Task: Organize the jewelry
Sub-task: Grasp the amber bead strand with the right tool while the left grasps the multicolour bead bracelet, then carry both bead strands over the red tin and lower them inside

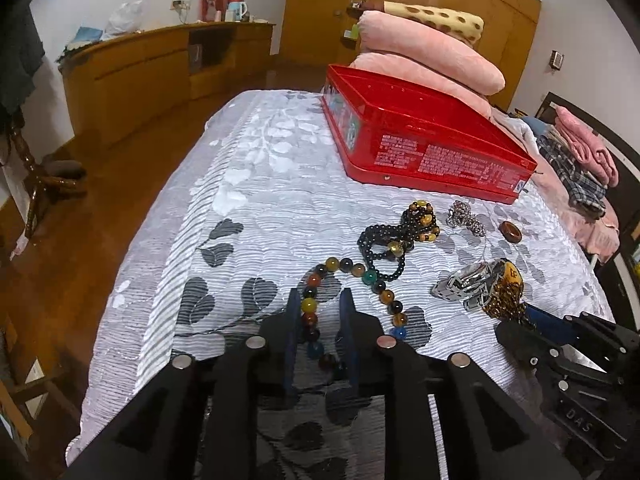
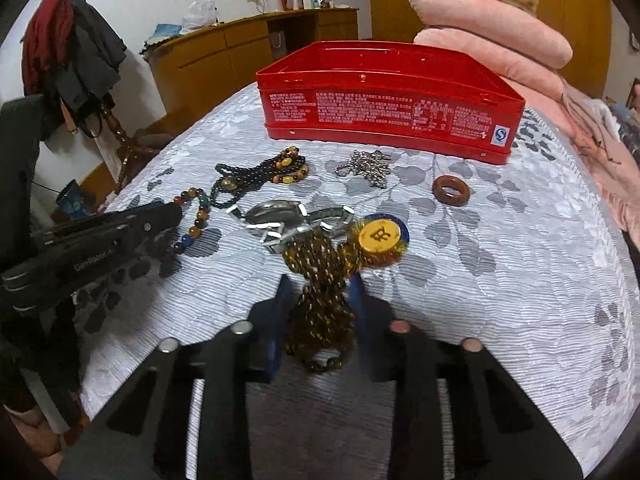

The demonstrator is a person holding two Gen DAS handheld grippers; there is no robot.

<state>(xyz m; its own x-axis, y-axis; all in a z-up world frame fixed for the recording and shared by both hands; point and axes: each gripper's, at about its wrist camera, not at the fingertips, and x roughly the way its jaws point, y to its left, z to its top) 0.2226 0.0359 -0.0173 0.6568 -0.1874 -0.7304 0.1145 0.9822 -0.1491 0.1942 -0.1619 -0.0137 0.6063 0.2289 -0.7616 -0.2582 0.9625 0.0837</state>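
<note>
A red tin box (image 1: 436, 148) stands open on the bed; it also shows in the right wrist view (image 2: 392, 104). In front of it lie a black and amber bead bracelet (image 1: 404, 232), a silver chain (image 1: 464, 216), a brown ring (image 1: 511, 232), a silver watch (image 1: 468, 284) and a brown bead necklace with a yellow tag (image 2: 320, 280). My left gripper (image 1: 321, 300) is open, its jaws either side of a multicoloured bead bracelet (image 1: 352, 276). My right gripper (image 2: 320, 286) is open around the brown bead necklace, touching the bedspread.
The grey leaf-patterned bedspread (image 2: 500, 280) covers the bed. Pink folded blankets (image 1: 432, 40) and clothes (image 1: 580, 152) lie behind and right of the tin. A wooden cabinet (image 1: 160, 68) stands across the floor, and a coat rack (image 2: 76, 60) stands left of the bed.
</note>
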